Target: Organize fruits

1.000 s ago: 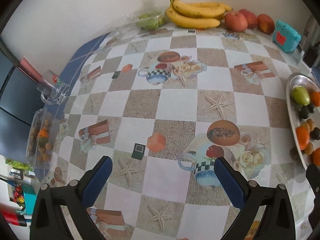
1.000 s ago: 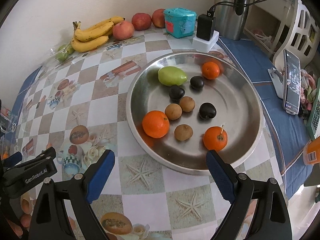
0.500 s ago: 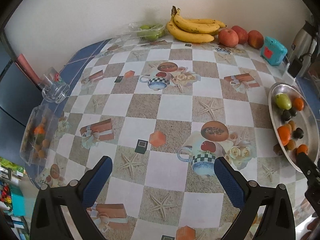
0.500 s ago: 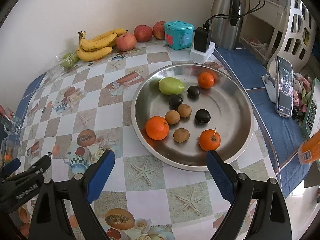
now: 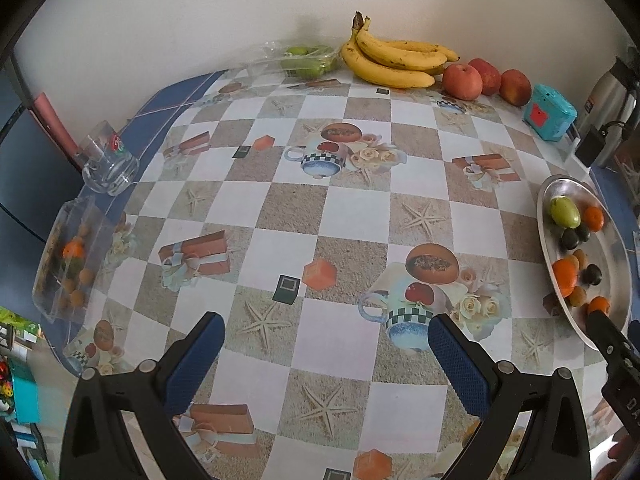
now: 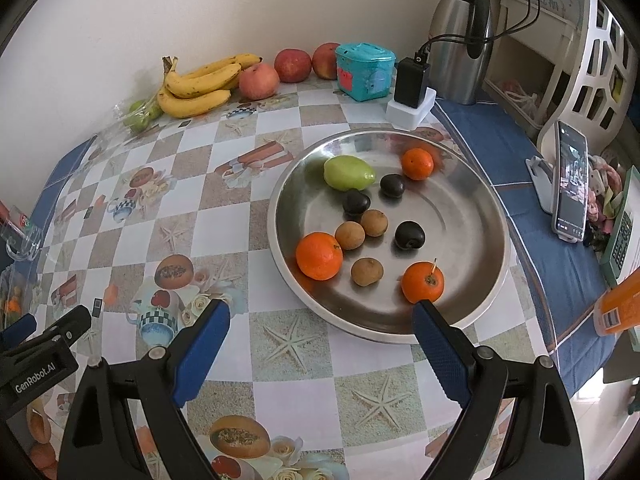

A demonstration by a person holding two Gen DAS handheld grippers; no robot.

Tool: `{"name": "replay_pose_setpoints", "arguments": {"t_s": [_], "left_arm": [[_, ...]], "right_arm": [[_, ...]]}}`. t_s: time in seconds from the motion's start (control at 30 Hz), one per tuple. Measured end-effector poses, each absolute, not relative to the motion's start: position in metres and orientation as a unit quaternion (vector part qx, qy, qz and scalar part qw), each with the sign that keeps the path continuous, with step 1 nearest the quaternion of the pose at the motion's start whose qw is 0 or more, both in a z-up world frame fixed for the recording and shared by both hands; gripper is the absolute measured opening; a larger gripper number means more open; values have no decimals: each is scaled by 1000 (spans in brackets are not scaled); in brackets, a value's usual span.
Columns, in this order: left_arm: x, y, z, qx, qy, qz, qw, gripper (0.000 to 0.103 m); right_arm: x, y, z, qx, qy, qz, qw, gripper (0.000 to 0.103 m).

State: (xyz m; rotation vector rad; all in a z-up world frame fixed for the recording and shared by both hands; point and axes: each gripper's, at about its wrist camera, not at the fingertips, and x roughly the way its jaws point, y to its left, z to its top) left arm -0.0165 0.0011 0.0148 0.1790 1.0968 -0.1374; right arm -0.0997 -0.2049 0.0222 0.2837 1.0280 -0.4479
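Steel tray (image 6: pixel 472 240) whole only in right view | glass mug (image 5: pixel 106 164) clear only left | both jaws wide, empty

right gripper (image 6: pixel 320 344) jaws wide apart, empty, just short of steel tray (image 6: pixel 476 264); bananas (image 6: pixel 200 88) well beyond tray, by wall.

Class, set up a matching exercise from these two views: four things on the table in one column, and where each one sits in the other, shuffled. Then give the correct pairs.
Things
1. green fruit
2. bananas
3. black charger
4. phone

Places
A. upright in a stand on the blue cloth
B. against the wall, beside an apple
C. in the metal tray
D. on a white block next to the teal box

Pairs: 1-C, 2-B, 3-D, 4-A
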Motion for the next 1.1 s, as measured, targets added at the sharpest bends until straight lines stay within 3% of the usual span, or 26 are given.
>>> {"name": "replay_pose_setpoints", "arguments": {"t_s": [1.1], "left_arm": [[-13, 2, 17, 81, 517, -67, 849, 103]], "right_arm": [[-96, -201, 20, 125, 493, -205, 836, 93]]}}
